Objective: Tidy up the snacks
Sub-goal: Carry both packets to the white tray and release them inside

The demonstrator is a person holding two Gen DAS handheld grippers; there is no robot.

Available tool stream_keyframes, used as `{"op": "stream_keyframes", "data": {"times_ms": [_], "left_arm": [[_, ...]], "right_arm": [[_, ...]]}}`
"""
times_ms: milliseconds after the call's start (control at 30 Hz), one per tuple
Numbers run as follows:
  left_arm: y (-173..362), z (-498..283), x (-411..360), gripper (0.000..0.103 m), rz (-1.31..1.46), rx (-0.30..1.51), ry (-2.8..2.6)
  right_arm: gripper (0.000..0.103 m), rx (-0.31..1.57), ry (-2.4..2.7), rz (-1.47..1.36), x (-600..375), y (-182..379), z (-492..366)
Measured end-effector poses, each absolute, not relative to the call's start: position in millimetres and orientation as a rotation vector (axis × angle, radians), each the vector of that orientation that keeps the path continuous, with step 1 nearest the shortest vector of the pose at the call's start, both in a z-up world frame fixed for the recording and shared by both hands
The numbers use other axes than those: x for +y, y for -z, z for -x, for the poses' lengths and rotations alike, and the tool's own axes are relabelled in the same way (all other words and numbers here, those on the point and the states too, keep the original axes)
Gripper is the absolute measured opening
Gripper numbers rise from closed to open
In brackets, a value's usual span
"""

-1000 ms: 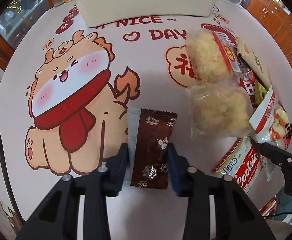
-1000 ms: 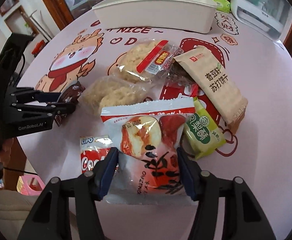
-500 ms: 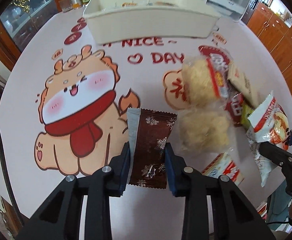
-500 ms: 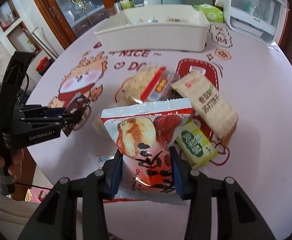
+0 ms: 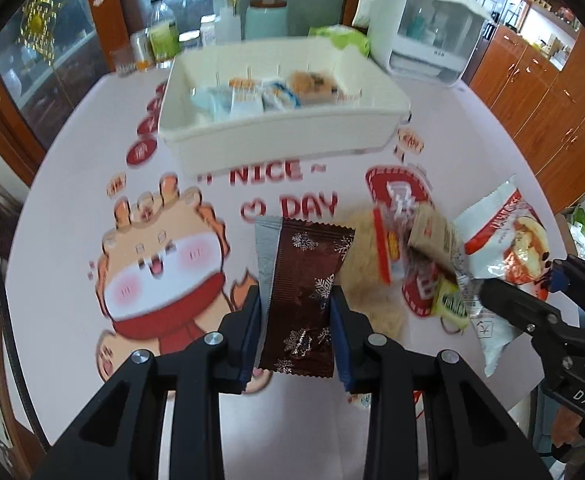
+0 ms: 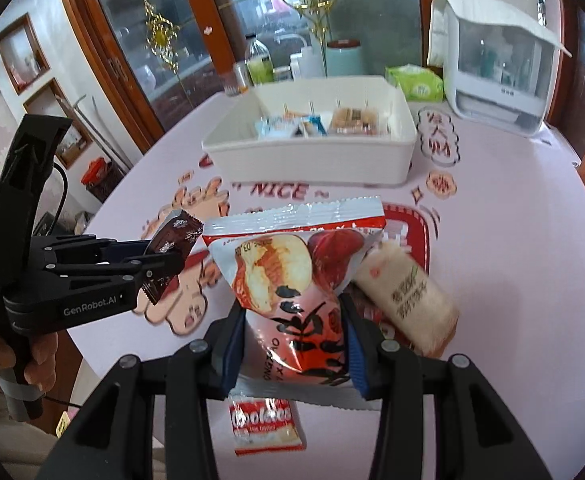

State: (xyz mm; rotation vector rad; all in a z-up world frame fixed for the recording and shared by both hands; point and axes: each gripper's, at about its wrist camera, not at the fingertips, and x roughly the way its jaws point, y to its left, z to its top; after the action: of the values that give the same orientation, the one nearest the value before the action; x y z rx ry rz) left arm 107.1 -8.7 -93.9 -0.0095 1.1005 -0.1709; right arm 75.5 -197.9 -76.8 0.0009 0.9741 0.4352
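Task judged partly done: a white bin [image 5: 276, 136] at the far side of the surface [image 6: 512, 260] already holds several small packets in its divided slots, the left slots seemingly bare. Two more snacks are in hand, clear of the surface. The left tongs [image 5: 294, 320] are clenched on a brown wrapper [image 5: 304, 280] with snowflake print; its long axis runs along the fingers, free end pointing ahead toward the bin, lower end between the pads. The right tongs [image 6: 294, 344] are clenched on a red-and-white bag [image 6: 292, 280]; it is held by its lower half, long axis likewise along the fingers, crimped top edge up and toward the bin, printed face to the camera. Left on the surface: a beige cracker pack [image 6: 408, 296], a red cookie pack [image 6: 266, 424], a green packet [image 5: 448, 304], and two clear-wrapped pale cakes [image 5: 368, 256], blurred. Both held items remain to be binned, then the rest.
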Motion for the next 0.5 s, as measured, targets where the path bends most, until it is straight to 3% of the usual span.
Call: {"op": "stream_keyframes", "data": {"times_ms": [500], "left_arm": [[2, -204, 0, 0.031, -0.083, 0.931, 0.134]], "right_arm": [[0.044, 0.766, -0.353, 0.054, -183, -24, -166]]}}
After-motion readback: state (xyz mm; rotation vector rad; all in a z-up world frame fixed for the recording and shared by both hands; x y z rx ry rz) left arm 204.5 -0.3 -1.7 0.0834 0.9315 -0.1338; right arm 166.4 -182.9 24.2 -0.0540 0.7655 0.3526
